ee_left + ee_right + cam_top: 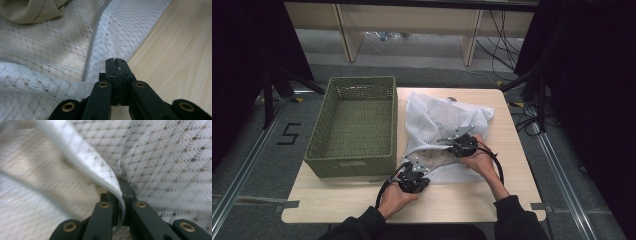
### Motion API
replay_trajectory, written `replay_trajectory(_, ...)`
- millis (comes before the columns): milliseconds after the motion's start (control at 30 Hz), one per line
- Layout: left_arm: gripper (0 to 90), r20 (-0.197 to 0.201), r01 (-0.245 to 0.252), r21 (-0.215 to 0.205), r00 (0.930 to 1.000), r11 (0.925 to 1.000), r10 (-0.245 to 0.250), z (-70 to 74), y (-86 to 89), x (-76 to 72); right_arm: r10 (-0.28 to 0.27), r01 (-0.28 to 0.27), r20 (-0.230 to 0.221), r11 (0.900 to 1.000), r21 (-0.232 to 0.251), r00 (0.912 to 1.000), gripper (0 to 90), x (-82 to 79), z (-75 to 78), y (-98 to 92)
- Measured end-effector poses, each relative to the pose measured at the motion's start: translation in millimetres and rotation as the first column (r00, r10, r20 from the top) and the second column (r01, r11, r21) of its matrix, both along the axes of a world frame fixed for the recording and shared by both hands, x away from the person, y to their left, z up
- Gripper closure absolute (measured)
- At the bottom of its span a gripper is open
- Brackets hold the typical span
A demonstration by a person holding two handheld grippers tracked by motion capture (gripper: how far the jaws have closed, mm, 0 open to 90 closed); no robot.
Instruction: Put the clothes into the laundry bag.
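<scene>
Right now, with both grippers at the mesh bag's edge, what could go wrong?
1. The right gripper pinches only the zipper edge of the mesh bag; a hard pull might slip it free or strain the mesh.
2. The left gripper is shut, with a thin bit of fabric at most between its tips, so that side may not lift.
3. The beige cloth inside could spill out before reaching the green basket.

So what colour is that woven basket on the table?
Olive green, the woven basket; the high view shows it best.
</scene>
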State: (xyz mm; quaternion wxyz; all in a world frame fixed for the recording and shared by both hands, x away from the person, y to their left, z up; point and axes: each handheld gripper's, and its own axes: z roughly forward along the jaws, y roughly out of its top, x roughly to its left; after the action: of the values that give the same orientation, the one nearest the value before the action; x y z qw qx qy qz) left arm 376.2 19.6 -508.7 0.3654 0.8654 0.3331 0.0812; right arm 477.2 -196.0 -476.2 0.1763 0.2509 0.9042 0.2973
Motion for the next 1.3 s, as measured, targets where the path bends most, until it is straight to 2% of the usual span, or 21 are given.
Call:
replay_trajectory(167, 88.6, 0.001, -0.007, 0.000, 1.0000, 1.0000, 0.007, -0.4, -0.4, 0.0, 0.044, -0.043, -0.010, 0.999, 0.026, 0.9990, 90.0, -23.6, 13.0, -7.5)
replay_trajectory(233, 88.6, 0.003, -0.006, 0.001, 1.0000, 1.0000, 0.006, -0.2, -0.4, 0.0, 0.100, -0.100, -0.008, 0.995, 0.026, 0.9949, 90.0, -38.9, 16.3, -6.0)
replay_trajectory(300, 88.5, 0.009, -0.011, 0.004, 0.9999, 0.9999, 0.011, -0.8, 0.0, 0.5, 0.149, -0.149, -0.013, 0.989, -0.013, 0.9888, 90.0, -47.3, 14.0, -3.7)
replay_trajectory(400, 88.2, -0.005, -0.004, -0.003, 1.0000, 1.0000, 0.004, -0.3, -0.6, -0.9, 0.185, -0.190, -0.076, 0.979, -0.072, 0.9799, 90.0, -57.5, 2.1, -7.0)
replay_trajectory(500, 87.0, -0.027, -0.021, -0.022, 0.9994, 0.9995, 0.021, -1.0, -0.9, -1.2, 0.154, -0.159, -0.098, 0.986, -0.051, 0.9833, 90.0, -61.3, -1.7, -14.3)
replay_trajectory(567, 83.8, -0.038, -0.016, -0.040, 0.9992, 0.9991, 0.015, -0.4, -0.3, -0.7, 0.145, -0.149, -0.088, 0.988, -0.035, 0.9855, 90.0, -60.2, 0.8, -18.5)
replay_trajectory(600, 81.8, -0.033, -0.009, -0.034, 0.9994, 0.9994, 0.007, 0.3, 0.7, -0.3, 0.156, -0.159, -0.076, 0.987, -0.038, 0.9848, 90.0, -59.1, 1.0, -19.7)
replay_trajectory(667, 77.5, -0.029, -0.009, -0.062, 0.9995, 0.9980, 0.007, 5.3, 2.5, -2.2, 0.129, -0.132, -0.086, 0.990, -0.039, 0.9880, 86.0, -60.5, -0.1, -20.5)
replay_trajectory(700, 74.4, -0.020, -0.016, -0.056, 0.9997, 0.9983, 0.015, 8.8, 4.0, -3.3, 0.115, -0.118, -0.088, 0.992, -0.035, 0.9895, 84.2, -61.3, -0.5, -20.0)
replay_trajectory(767, 68.9, -0.002, -0.013, -0.070, 0.9999, 0.9974, 0.013, 20.7, 10.1, -7.9, 0.124, -0.127, -0.074, 0.991, -0.032, 0.9895, 82.1, -62.6, 0.1, -18.3)
replay_trajectory(800, 66.0, 0.002, -0.009, -0.102, 1.0000, 0.9947, 0.009, 27.1, 14.0, -11.8, 0.126, -0.128, -0.065, 0.991, -0.027, 0.9899, 80.3, -63.6, 1.7, -16.8)
replay_trajectory(833, 64.6, 0.006, -0.008, -0.094, 0.9999, 0.9955, 0.009, 30.8, 17.5, -14.2, 0.136, -0.137, -0.037, 0.990, -0.025, 0.9901, 80.2, -63.9, 3.7, -15.0)
replay_trajectory(867, 62.7, 0.004, -0.006, -0.112, 1.0000, 0.9937, 0.006, 34.2, 21.0, -18.0, 0.136, -0.138, -0.039, 0.990, -0.025, 0.9899, 79.6, -65.1, 5.1, -13.8)
replay_trajectory(900, 61.1, 0.015, -0.004, -0.107, 0.9999, 0.9943, 0.006, 36.7, 25.5, -21.1, 0.141, -0.142, -0.017, 0.989, -0.032, 0.9898, 77.9, -65.4, 6.2, -12.9)
replay_trajectory(933, 59.4, 0.015, -0.004, -0.109, 0.9999, 0.9941, 0.006, 38.3, 29.1, -24.9, 0.132, -0.132, -0.002, 0.991, -0.034, 0.9913, 73.7, -66.5, 7.2, -11.3)
replay_trajectory(1033, 56.4, 0.014, 0.007, -0.106, 0.9999, 0.9943, -0.006, 41.3, 39.9, -33.9, 0.107, -0.106, 0.051, 0.994, -0.017, 0.9930, 70.8, -68.1, 10.5, -5.0)
replay_trajectory(1100, 55.0, 0.014, 0.008, -0.099, 0.9999, 0.9951, -0.006, 41.8, 45.1, -36.5, 0.119, -0.119, 0.103, 0.993, -0.005, 0.9875, 69.4, -66.8, 13.3, 3.4)
replay_trajectory(1133, 54.3, 0.007, -0.013, -0.106, 0.9999, 0.9943, 0.014, 41.3, 46.6, -37.6, 0.116, -0.118, 0.118, 0.993, 0.006, 0.9862, 68.8, -66.0, 14.7, 8.6)
replay_trajectory(1200, 53.8, 0.009, -0.011, -0.097, 0.9999, 0.9952, 0.012, 40.6, 49.7, -36.9, 0.105, -0.108, 0.138, 0.994, 0.018, 0.9849, 70.9, -64.0, 18.7, 21.1)
replay_trajectory(1233, 53.5, 0.008, -0.003, -0.100, 1.0000, 0.9950, 0.004, 40.7, 50.4, -37.0, 0.134, -0.138, 0.157, 0.990, 0.012, 0.9784, 76.3, -62.4, 19.8, 25.7)
replay_trajectory(1300, 53.5, 0.008, 0.002, -0.099, 1.0000, 0.9951, -0.002, 40.4, 51.3, -36.8, 0.137, -0.142, 0.168, 0.990, 0.017, 0.9763, 82.8, -64.5, 21.8, 32.1)
